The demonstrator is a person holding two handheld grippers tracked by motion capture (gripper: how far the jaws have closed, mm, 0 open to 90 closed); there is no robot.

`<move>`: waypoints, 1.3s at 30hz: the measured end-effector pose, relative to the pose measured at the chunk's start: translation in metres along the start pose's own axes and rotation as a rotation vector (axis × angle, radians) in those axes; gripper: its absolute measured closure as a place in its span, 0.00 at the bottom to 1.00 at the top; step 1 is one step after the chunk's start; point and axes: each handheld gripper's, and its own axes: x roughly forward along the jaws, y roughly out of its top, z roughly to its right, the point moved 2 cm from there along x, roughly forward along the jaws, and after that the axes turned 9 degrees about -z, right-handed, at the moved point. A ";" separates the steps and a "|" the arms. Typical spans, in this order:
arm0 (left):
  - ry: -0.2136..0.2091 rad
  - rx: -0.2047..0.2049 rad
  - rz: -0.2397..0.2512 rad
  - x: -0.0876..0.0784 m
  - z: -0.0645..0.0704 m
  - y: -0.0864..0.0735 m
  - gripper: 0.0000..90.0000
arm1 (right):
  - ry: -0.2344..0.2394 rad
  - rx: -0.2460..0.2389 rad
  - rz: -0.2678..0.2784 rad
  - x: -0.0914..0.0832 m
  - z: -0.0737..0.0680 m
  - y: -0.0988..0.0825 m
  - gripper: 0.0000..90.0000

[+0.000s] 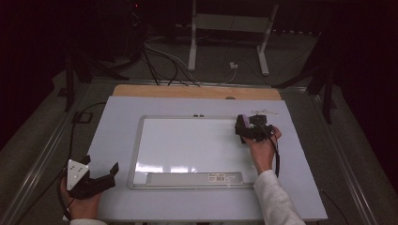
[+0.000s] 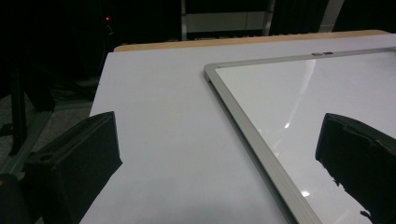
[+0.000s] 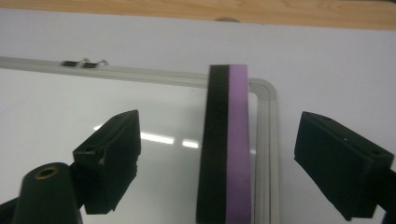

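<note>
White table (image 1: pixel 117 140) first, wood strip along its far edge, and a whiteboard (image 1: pixel 187 145) lying flat in the middle of it. The thing that matters is the eraser (image 3: pixel 224 149), purple foam with a black felt side, standing on its edge at the board's far right corner, right up against the frame. Its long axis runs away from the person, in line with the right gripper (image 3: pixel 217 163), so it sits straight between the two jaws, one flat face toward each. Right gripper's jaws are spread wide with clear gaps either side of the eraser, so nothing is pinched. Left gripper (image 1: pixel 101 180) is well off at the near left corner of the table, jaws wide apart, holding nothing. Right hand is obviously the nearer one.
</note>
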 end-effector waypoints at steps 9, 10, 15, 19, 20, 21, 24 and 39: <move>0.000 0.003 0.003 -0.001 0.000 0.000 0.01 | 0.066 -0.086 0.066 -0.035 0.006 -0.009 0.00; 0.000 0.003 0.003 -0.001 0.000 0.000 0.01 | 0.066 -0.094 0.069 -0.038 0.008 -0.011 0.00; 0.001 0.004 0.008 -0.001 0.001 0.001 0.01 | 0.113 -0.121 0.116 -0.056 0.017 -0.025 0.00; 0.000 0.002 0.012 -0.001 0.001 0.001 0.01 | 0.129 -0.139 0.150 -0.067 0.022 -0.039 0.00; 0.001 0.002 0.013 -0.002 0.001 0.001 0.01 | 0.130 -0.142 0.159 -0.069 0.024 -0.043 0.00; 0.002 0.001 0.016 -0.002 0.001 0.001 0.01 | 0.136 -0.145 0.169 -0.071 0.025 -0.047 0.00; 0.002 -0.002 0.017 -0.002 0.001 0.001 0.01 | 0.134 -0.160 0.193 -0.075 0.029 -0.060 0.00; -0.023 -0.038 0.047 -0.005 -0.002 0.002 0.01 | 0.172 -0.200 0.329 -0.079 0.038 -0.106 0.01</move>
